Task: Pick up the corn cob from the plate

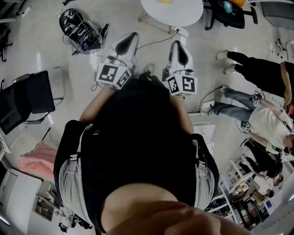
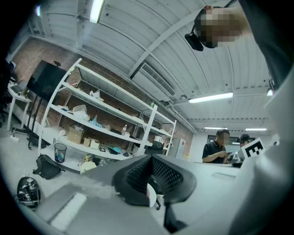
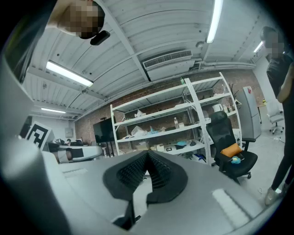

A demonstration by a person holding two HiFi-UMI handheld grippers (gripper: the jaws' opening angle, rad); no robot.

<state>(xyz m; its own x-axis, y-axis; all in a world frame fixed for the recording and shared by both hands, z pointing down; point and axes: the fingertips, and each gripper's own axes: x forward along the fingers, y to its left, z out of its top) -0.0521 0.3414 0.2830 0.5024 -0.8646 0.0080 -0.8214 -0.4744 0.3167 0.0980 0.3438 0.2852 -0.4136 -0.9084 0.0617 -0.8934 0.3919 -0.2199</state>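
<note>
Both grippers are held level in front of my chest, over the floor. In the head view the left gripper (image 1: 132,36) and the right gripper (image 1: 177,45) point toward a round white table (image 1: 183,13) at the top. A small yellow thing (image 1: 165,1) lies on that table, cut off by the frame edge; I cannot tell what it is. No plate shows. In the left gripper view the left gripper (image 2: 150,158) has its black pads met at the tips, with nothing in them. In the right gripper view the right gripper (image 3: 147,156) is shut and empty too.
A black bag with cables (image 1: 80,30) lies on the floor at the far left. A black chair (image 1: 27,98) and pink cloth (image 1: 36,160) are at my left. People (image 1: 262,69) stand and sit at the right. White shelving (image 2: 105,114) and an office chair (image 3: 232,147) stand ahead.
</note>
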